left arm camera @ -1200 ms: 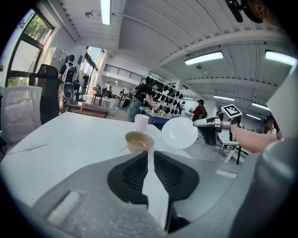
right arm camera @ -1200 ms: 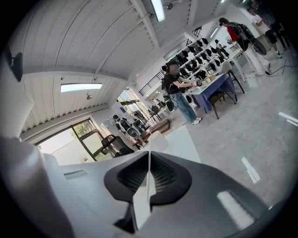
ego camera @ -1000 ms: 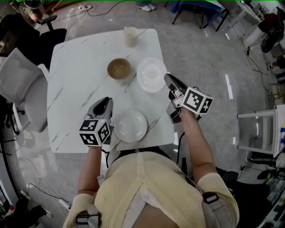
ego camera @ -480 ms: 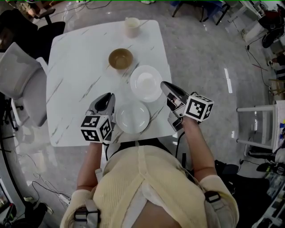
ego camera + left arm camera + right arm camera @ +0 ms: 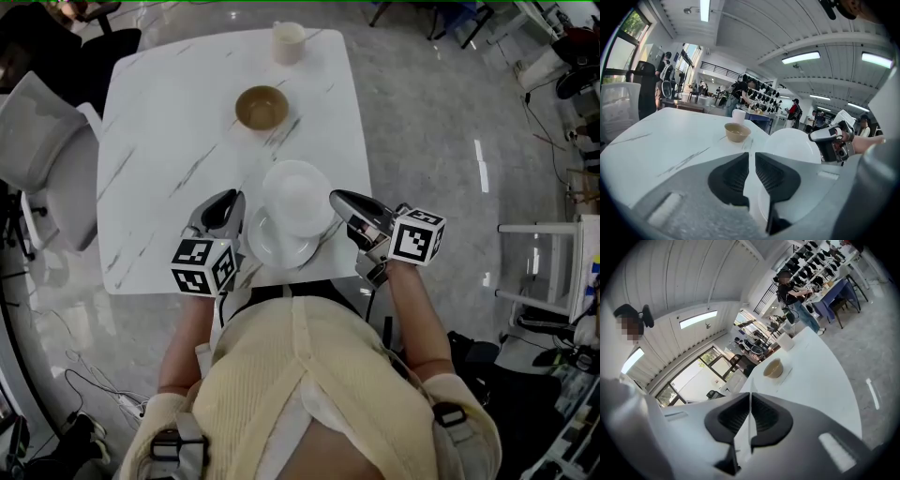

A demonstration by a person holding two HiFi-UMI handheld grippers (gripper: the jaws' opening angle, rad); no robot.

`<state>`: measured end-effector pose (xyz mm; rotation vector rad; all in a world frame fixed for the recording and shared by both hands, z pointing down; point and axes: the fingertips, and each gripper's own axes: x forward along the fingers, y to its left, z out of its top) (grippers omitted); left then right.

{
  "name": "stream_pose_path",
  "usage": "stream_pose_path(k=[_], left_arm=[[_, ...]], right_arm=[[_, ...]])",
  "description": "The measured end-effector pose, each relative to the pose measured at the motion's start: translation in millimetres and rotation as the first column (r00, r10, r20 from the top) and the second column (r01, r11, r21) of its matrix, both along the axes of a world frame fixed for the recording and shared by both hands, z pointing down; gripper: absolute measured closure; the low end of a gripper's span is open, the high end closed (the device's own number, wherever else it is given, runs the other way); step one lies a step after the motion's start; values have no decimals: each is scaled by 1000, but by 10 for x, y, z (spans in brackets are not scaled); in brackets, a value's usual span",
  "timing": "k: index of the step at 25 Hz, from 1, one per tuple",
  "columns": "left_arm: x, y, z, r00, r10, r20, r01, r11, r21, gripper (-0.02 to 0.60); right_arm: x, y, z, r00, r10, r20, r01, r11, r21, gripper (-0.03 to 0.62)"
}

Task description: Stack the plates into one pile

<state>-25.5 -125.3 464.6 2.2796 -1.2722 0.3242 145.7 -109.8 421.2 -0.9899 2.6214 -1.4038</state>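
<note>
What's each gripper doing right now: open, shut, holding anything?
Left gripper: shut on the rim of the lower plate.
Right gripper: shut on the rim of the upper plate.

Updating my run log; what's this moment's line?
right gripper shut on upper plate | left gripper shut on lower plate | upper plate over lower plate, off-centre

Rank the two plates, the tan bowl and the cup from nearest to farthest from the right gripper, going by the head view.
1. The upper plate: its rim is between the jaws of the right gripper.
2. The lower plate: just beneath and to the left, by the near edge of the table.
3. The tan bowl: mid-table, farther back.
4. The cup: at the far edge.
</note>
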Motion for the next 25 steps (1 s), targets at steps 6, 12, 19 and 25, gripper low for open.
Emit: stream_pose_path(k=[6, 12, 19, 25], left_arm=[[-32, 142, 62, 1000, 0, -5, 0, 1000, -17, 540], [-48, 242, 84, 1000, 5, -7, -5, 1000, -28, 540], [-60, 377, 202, 1000, 7, 4, -7, 998, -59, 540], [-69, 449, 281, 1000, 2, 17, 0, 997, -78, 540]], right_arm=[[-117, 223, 111, 998, -67, 8, 68, 997, -38, 576], [-232, 382, 200, 991, -124, 40, 127, 988, -86, 574], [-194, 449, 393, 993, -104, 55, 111, 982, -154, 577], [-82, 456, 618, 998, -64, -12, 61, 979, -196, 577]])
